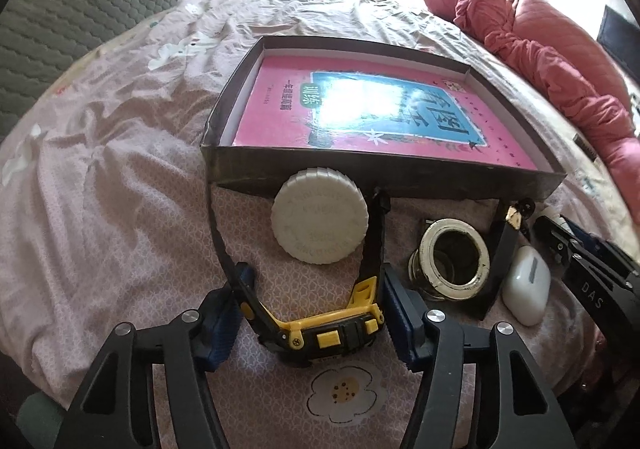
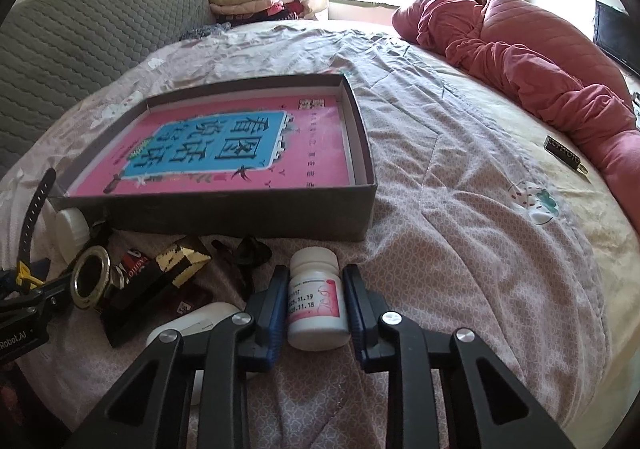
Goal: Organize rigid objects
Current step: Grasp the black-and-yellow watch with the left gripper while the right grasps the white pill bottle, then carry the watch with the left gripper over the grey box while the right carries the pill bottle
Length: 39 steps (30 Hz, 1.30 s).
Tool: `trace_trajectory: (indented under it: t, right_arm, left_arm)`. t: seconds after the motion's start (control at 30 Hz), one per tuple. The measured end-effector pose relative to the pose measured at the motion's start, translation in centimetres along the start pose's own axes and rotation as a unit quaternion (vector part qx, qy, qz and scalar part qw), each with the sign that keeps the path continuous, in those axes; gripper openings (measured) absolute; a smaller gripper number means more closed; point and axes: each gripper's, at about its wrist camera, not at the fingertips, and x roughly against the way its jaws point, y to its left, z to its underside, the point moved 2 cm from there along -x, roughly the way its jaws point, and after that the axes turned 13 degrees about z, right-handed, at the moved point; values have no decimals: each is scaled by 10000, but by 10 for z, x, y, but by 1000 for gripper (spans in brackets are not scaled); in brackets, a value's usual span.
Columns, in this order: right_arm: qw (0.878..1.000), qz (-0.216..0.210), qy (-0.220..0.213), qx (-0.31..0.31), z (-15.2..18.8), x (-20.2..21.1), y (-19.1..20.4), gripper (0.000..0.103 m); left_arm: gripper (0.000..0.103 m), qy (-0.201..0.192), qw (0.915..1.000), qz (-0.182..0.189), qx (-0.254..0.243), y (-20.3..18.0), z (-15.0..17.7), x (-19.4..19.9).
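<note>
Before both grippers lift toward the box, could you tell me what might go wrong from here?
The left gripper holds the watch by its case only; its long strap could snag the box wall. The right gripper pinches the smooth pill bottle, which may slip or tilt.

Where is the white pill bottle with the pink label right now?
In the right wrist view the pill bottle stands low at centre on the bedsheet, clamped between the right tongs, just in front of the shallow box.
</note>
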Motion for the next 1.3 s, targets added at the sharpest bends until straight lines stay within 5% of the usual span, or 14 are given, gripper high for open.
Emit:
trace_trajectory:
  t: [0.43, 1.3]
  right_arm:
    - [9984, -273, -407, -264, -6, 18, -11, 27]
    - [9909, -492, -1188, -390, -36, 30, -10, 27]
  left_arm:
    - [62, -302, 9964, 631, 487, 7, 2, 28]
    - [62, -946, 9919, 701, 479, -2, -42, 48]
